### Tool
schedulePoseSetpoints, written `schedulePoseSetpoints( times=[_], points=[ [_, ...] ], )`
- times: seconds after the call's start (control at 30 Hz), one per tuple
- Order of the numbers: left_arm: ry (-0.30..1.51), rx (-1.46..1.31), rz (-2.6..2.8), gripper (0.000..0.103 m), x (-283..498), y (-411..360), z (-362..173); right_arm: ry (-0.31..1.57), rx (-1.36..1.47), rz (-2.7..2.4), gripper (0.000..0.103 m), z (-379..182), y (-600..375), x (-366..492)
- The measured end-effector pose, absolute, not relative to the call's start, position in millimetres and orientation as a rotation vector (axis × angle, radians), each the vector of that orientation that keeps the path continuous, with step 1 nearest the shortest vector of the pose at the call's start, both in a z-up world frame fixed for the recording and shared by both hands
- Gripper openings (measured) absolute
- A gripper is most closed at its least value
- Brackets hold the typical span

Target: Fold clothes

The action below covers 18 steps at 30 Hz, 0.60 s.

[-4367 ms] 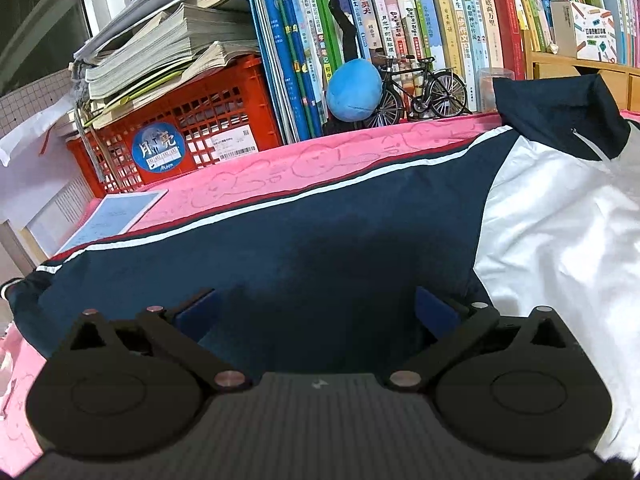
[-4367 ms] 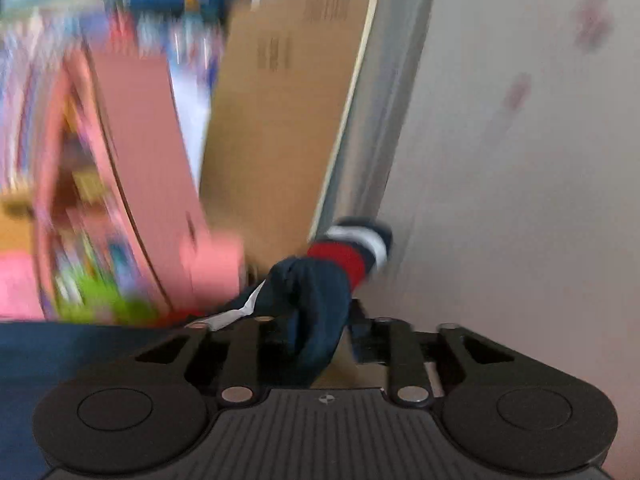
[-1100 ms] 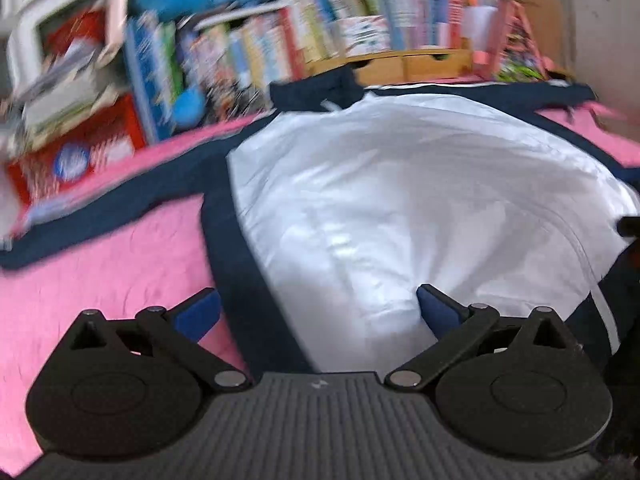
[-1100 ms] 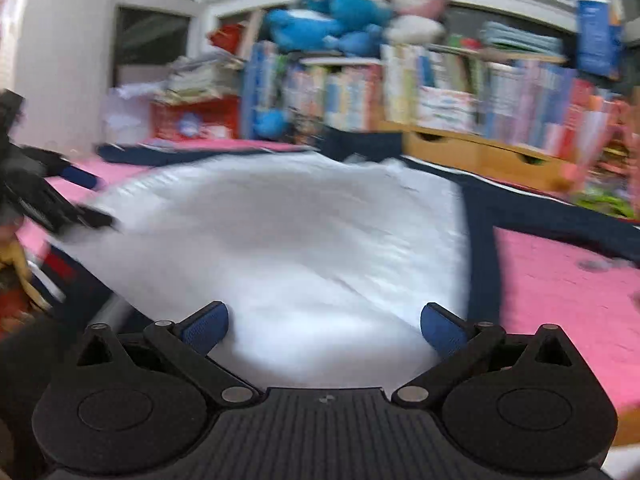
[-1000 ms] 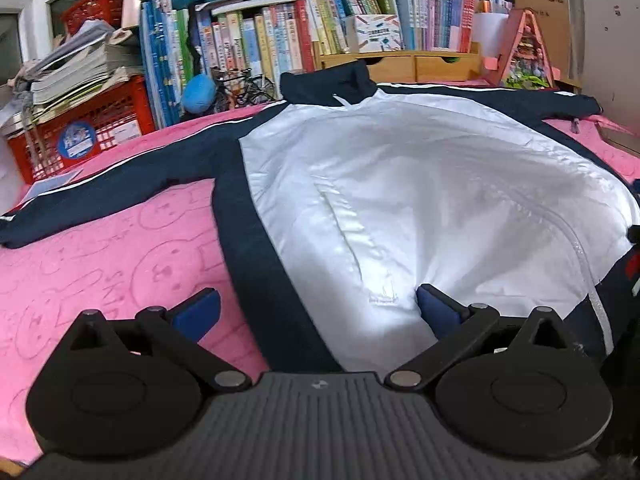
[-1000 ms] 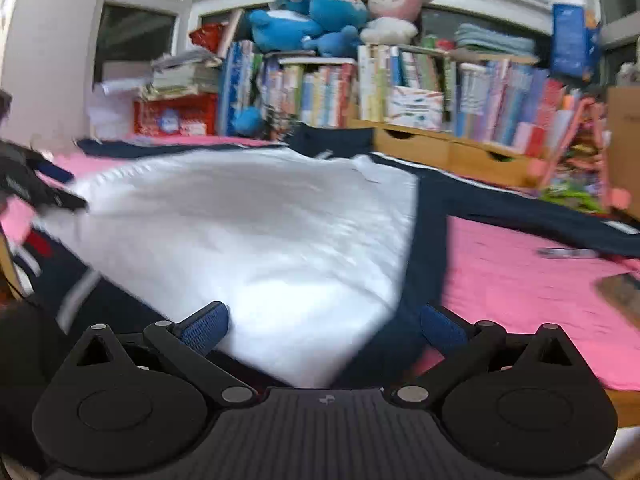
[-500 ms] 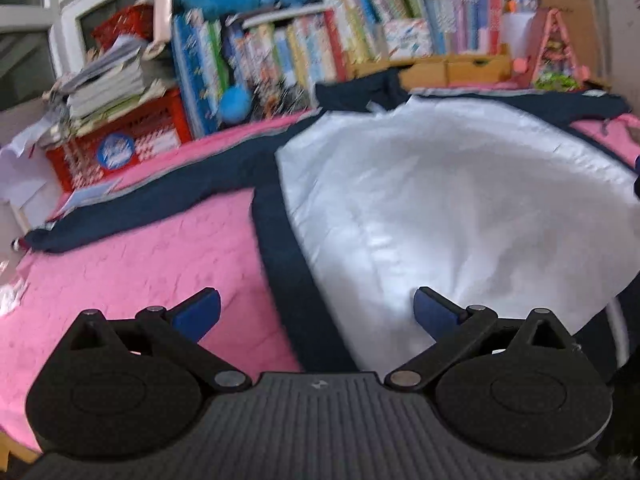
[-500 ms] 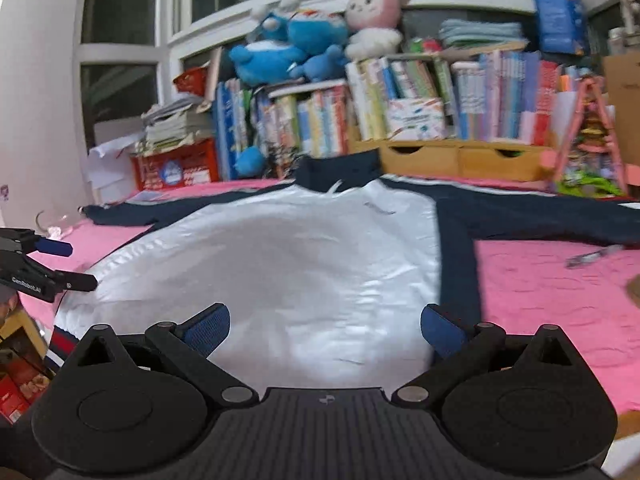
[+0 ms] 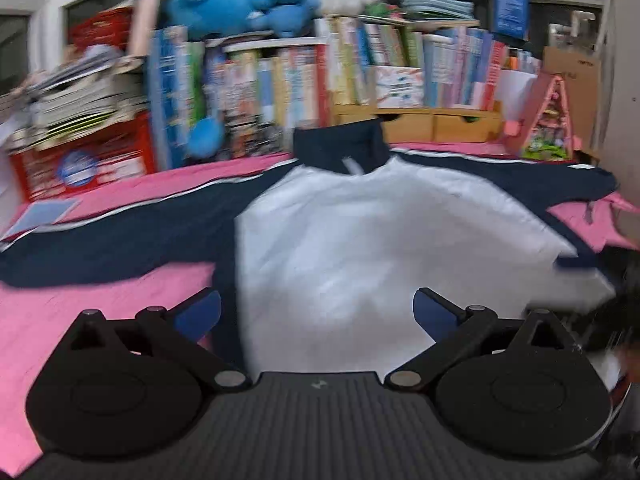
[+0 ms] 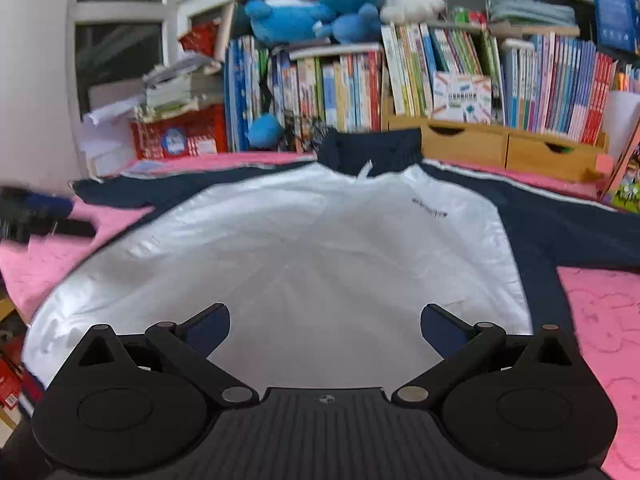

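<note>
The jacket lies spread flat on the pink surface, straight ahead of both tongs; left tongs and right tongs gape wide, empty.

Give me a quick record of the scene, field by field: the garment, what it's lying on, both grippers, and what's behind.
garment: navy and white jacket, spread flat, collar toward the books, sleeves out to both sides
surface: pink blanket
left gripper: open, holding nothing, at the jacket's hem
right gripper: open, holding nothing, over the white panel
background: row of books, blue plush toys on top
</note>
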<state>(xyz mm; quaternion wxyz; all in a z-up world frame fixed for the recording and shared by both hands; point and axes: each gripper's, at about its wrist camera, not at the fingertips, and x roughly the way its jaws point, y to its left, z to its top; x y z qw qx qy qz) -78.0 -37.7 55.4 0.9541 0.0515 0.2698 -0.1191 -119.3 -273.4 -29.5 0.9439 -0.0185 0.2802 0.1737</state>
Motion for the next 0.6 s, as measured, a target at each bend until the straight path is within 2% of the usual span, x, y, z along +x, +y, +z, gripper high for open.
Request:
schedulePoseSetpoints(
  times=[0.13,0.27,0.53,0.6],
  points=[
    [0.609,0.217,-0.219,0.103,-35.9,-72.1,37.7,0.591,-0.051,0.356,0.103,-41.2,-276.8,-123.0],
    [0.643,0.229,-0.215,0.103,-26.8,-76.4,15.5,0.559,0.038,0.347,0.103,-27.1,-317.0,-133.0],
    [0.674,0.124,-0.243,0.103,-19.3,-65.0,-4.2,0.431,0.642,-0.199,0.103,-11.7,-540.8,-89.2],
    [0.675,0.114,-0.242,0.103,-18.1,-64.9,-3.8,0.411,0.702,-0.336,0.103,-12.3,-583.7,-75.0]
  ],
)
